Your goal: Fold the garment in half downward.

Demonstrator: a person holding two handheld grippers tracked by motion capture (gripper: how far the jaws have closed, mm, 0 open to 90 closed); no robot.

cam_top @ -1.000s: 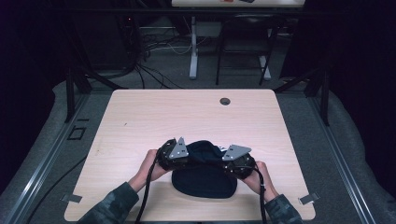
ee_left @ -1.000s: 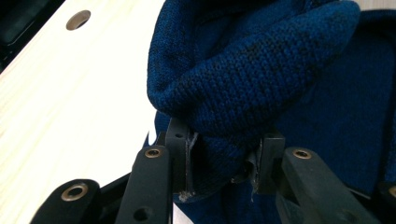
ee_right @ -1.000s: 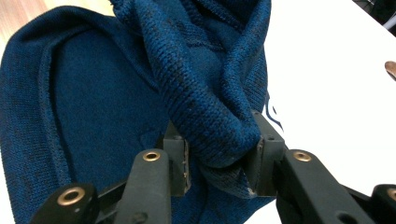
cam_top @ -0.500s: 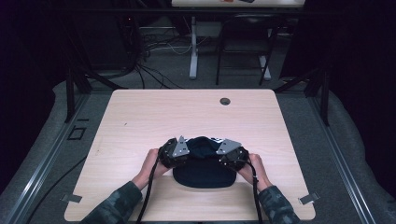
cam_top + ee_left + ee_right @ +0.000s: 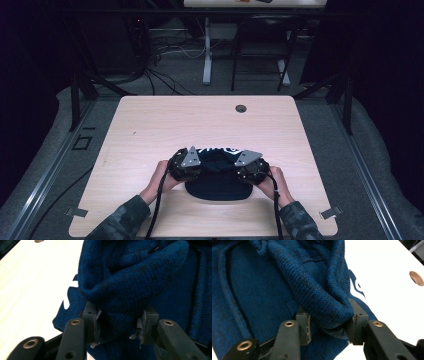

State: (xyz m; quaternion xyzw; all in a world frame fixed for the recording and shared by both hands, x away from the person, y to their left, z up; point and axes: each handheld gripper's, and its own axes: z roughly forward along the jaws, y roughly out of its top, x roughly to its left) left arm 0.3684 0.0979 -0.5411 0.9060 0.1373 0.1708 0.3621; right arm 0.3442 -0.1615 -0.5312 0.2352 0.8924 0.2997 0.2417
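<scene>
Left tongs [image 5: 117, 325] and right tongs [image 5: 329, 325] each pinch blue knit garment [image 5: 218, 181] folds

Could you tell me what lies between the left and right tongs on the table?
In the high view, a bunched dark blue knit garment spans the stretch between the left tongs and right tongs; each gripper view shows its jaws closed on a fold of it.

The white marking [image 5: 219, 149] on the dark blue knit garment [image 5: 218, 181] is partly folded under and unreadable. Bunched cloth hides the inner pads [image 5: 95, 320] of the left gripper [image 5: 119, 325].
</scene>
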